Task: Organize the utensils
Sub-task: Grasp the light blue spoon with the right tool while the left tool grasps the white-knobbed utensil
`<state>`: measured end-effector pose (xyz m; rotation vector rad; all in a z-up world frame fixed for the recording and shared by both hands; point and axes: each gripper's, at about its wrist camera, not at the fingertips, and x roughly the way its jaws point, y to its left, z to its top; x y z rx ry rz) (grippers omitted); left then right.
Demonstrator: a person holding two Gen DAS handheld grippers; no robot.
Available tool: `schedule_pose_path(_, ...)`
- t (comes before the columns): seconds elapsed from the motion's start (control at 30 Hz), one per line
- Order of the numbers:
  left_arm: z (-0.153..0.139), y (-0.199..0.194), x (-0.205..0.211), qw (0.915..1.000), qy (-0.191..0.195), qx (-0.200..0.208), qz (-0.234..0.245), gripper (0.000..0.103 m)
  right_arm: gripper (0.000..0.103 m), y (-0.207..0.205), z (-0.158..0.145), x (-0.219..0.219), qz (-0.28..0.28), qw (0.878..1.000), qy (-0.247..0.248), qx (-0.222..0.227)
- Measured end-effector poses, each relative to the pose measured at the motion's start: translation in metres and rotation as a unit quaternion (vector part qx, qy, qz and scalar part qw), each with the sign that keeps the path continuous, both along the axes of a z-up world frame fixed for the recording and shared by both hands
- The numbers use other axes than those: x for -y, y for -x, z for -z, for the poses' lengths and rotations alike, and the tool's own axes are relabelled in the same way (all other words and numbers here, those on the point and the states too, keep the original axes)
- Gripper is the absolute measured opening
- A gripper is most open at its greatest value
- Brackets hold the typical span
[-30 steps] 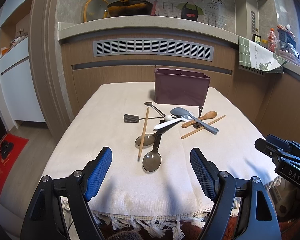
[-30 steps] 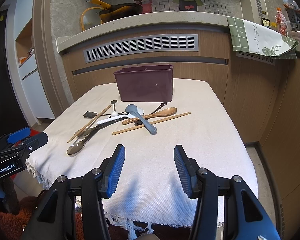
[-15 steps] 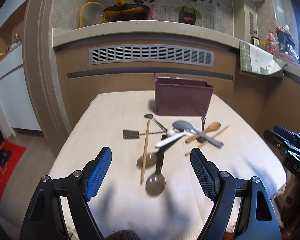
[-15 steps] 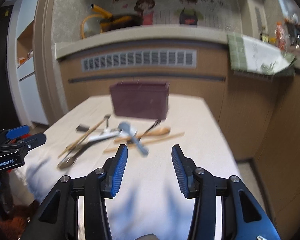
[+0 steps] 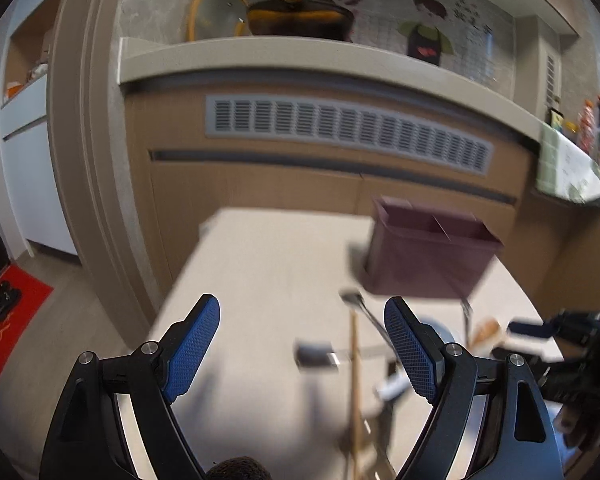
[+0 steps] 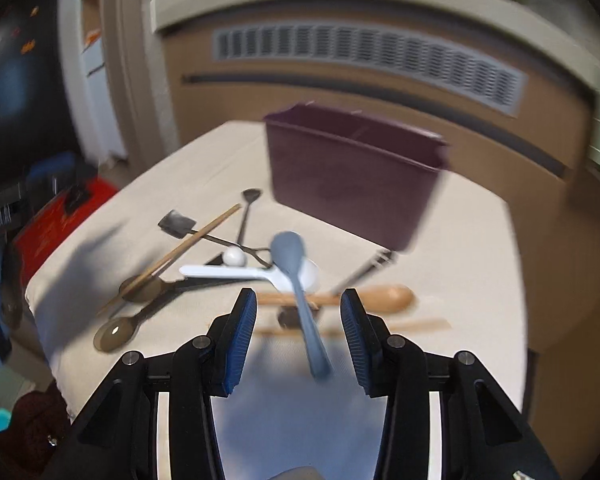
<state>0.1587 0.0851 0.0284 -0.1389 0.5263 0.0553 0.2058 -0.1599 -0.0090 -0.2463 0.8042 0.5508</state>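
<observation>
Now over a cloth-covered table [image 6: 480, 240], both grippers above a heap of utensils. Right gripper [image 6: 298, 316] pointing steeply down, jaws closing yet not touching anything, blue pads [image 6: 242, 332] wide on either side of the handle of a blue-grey spoon [image 6: 296, 276]. Spoon lying on the heap, bowl toward the far side, handle end between the pads, clear of both. Under it a white spoon [image 6: 236, 274] lying crosswise, and a wooden spoon [image 6: 380, 298] with its bowl to the right. Nearer the camera than that, a wooden chopstick [image 6: 416, 325], blurred. To the left, a second chopstick [image 6: 188, 244] slanting over two translucent brown spoons [image 6: 116, 334]; beyond, a small black shovel-shaped spoon [image 6: 176, 223] and a thin black spoon [image 6: 249, 204]. Behind the heap, a dark purple organizer box [image 6: 352, 184], upright on the cloth, a divider visible inside from the left wrist view.

Left gripper [image 5: 302, 348] over the left part of the table, jaws wide apart, nothing between the pads [image 5: 192, 350] but bare cloth. Much motion blur in that view: chopstick and black utensils showing only as streaks by the right-hand finger, right gripper's black body at the far right edge. Behind the table, a wooden counter front with a grey vent grille [image 5: 348, 132].
</observation>
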Motion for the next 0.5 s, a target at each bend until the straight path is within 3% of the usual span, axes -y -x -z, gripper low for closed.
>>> schedule_pose_path(0.3,0.026,-0.051,-0.037,0.9984,0.026,-0.049,-0.012,0.084,0.041,-0.064,0.037,-0.048,-0.045,0.997,0.04,-0.05)
schedule_pose_path(0.5,0.052,-0.067,-0.026,0.996,0.028,-0.084,0.007,0.084,0.041,-0.083,0.057,-0.061,-0.062,0.993,0.066,-0.075)
